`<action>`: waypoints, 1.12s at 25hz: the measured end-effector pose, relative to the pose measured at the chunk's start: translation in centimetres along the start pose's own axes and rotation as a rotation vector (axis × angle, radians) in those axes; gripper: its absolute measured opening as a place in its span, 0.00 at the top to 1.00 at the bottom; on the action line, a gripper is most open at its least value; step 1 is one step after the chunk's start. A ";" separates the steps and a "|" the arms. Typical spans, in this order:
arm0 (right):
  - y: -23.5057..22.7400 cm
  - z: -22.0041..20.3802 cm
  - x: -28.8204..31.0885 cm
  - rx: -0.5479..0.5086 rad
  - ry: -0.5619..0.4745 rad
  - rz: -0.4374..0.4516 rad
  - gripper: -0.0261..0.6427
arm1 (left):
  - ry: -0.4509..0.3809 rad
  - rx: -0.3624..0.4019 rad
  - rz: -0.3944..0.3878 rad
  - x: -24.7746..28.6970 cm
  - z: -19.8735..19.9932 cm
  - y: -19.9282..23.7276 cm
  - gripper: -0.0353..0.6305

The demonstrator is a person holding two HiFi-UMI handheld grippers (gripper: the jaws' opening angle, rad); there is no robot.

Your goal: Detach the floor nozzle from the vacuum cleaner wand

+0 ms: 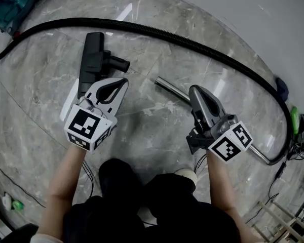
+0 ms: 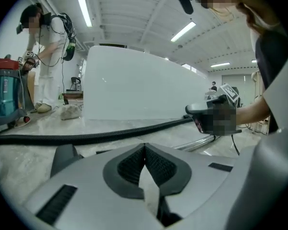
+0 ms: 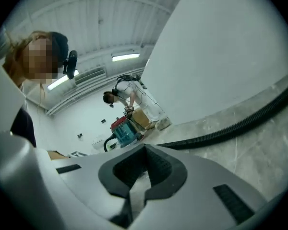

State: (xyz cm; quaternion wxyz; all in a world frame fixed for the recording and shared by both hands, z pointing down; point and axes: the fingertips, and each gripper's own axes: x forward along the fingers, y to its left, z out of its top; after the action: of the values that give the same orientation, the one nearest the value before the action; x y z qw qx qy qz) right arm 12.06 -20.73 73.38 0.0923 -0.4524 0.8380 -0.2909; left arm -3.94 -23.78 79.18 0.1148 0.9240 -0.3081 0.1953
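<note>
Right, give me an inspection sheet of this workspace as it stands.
Surface: grey veined marble floor, glossy.
Job's things: floor nozzle lies apart from the chrome wand, already detached; black hose arcs across the floor.
Clutter: green item at the right edge.
Grippers: left gripper shut, empty, beside the nozzle; right gripper shut, empty, above the wand.
Cables: thin cables at the right.
Surroundings: teal vacuum canister, white wall, another person by the canister.
</note>
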 end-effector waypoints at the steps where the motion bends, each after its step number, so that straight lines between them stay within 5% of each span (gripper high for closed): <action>1: 0.0 -0.4 -0.2 0.020 0.001 -0.009 0.94 | 0.011 -0.011 -0.001 0.0 -0.8 -0.5 0.93; 7: -0.3 -1.4 -0.9 -0.129 0.060 -0.056 0.94 | -0.026 -0.139 0.035 -0.7 -2.1 -0.3 0.93; 16: 0.7 -2.4 -0.5 -0.270 0.105 -0.062 0.94 | -0.038 -0.117 0.004 -0.9 -2.0 -1.3 0.93; 28: 0.7 -2.2 -0.7 -0.295 0.105 -0.065 0.94 | -0.027 -0.121 0.008 -0.9 -2.4 -1.3 0.93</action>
State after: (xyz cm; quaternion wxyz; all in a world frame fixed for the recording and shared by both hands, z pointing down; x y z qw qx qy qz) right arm 11.09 -18.98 74.73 -0.0286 -0.4723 0.8600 -0.1909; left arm -4.54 -21.49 80.83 0.1656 0.9166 -0.3246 0.1644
